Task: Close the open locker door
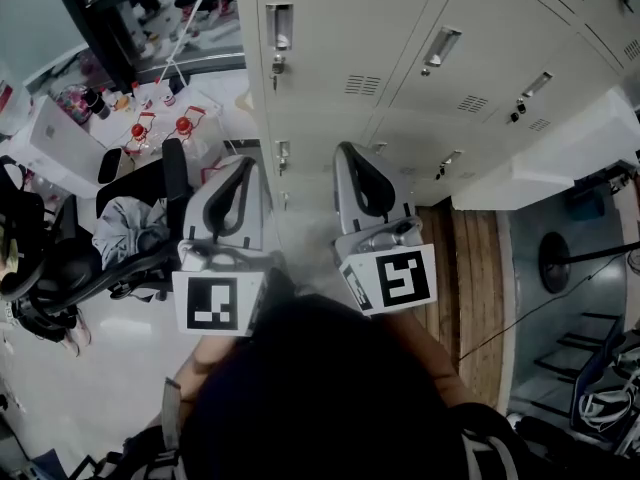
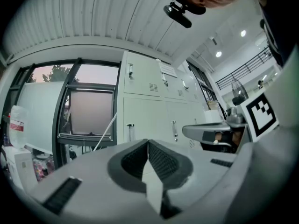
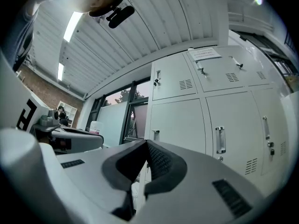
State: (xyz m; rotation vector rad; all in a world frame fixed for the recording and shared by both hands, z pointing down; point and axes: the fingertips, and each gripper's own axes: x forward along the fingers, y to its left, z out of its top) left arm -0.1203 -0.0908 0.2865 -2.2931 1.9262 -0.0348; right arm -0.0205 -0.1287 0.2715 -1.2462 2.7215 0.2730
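Two shut, empty claws, left gripper (image 1: 241, 165) and right gripper (image 1: 347, 153), face closed lockers (image 1: 340, 28); the seemingly open door (image 1: 545, 163) juts out rightward, so push its outer face squarely near the free edge.

Chair (image 1: 60, 268): black, seen at the left; grey cloth (image 1: 125, 230) seen close by.
Bottles (image 1: 183, 125): red-capped, set on a white table (image 1: 225, 93).
Window (image 2: 91, 112): dark-framed.
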